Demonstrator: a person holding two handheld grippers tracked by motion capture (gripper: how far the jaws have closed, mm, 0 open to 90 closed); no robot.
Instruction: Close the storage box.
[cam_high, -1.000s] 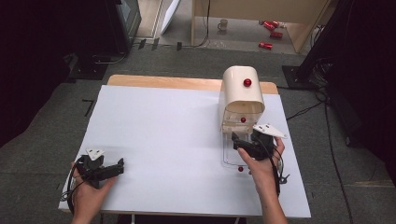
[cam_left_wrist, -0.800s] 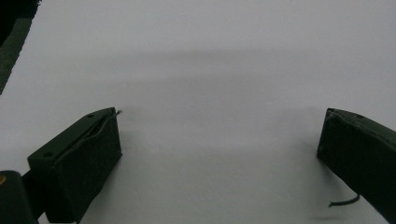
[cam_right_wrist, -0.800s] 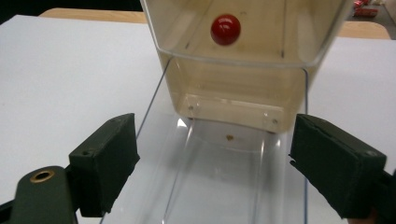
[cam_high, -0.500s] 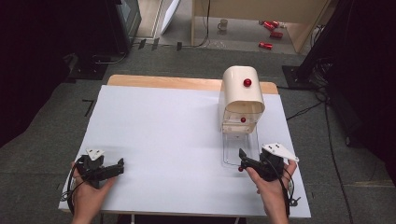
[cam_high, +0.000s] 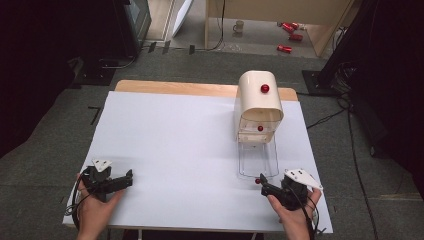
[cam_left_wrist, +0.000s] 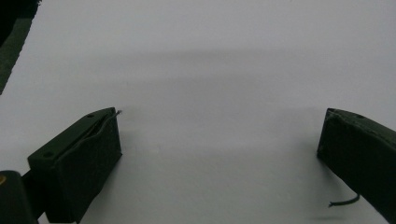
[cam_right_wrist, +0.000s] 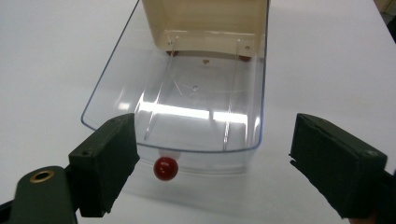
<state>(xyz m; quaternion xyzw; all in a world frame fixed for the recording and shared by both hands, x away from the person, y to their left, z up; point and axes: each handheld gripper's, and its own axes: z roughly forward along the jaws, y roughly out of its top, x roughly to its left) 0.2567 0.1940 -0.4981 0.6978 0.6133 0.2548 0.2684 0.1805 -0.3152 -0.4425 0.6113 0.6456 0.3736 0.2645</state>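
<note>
The clear plastic drawer (cam_right_wrist: 187, 93) was pulled out of the cream cabinet (cam_high: 257, 107) toward the near right of the white table (cam_high: 175, 140), with its little red knob (cam_right_wrist: 166, 168) on the front wall. The right gripper (cam_right_wrist: 215, 163) sat just in front of that knob, jaws wide apart and not touching it. The left gripper (cam_left_wrist: 219, 154) rested at the near left corner, well apart from the drawer, jaws spread over bare tabletop.

We see a clear plastic pull-out drawer (cam_right_wrist: 187, 93) with a glossy red round knob (cam_right_wrist: 166, 168), a cream plastic cabinet (cam_high: 257, 102) bearing red knobs at twelve o'clock, and a plain white tabletop (cam_high: 175, 135).
</note>
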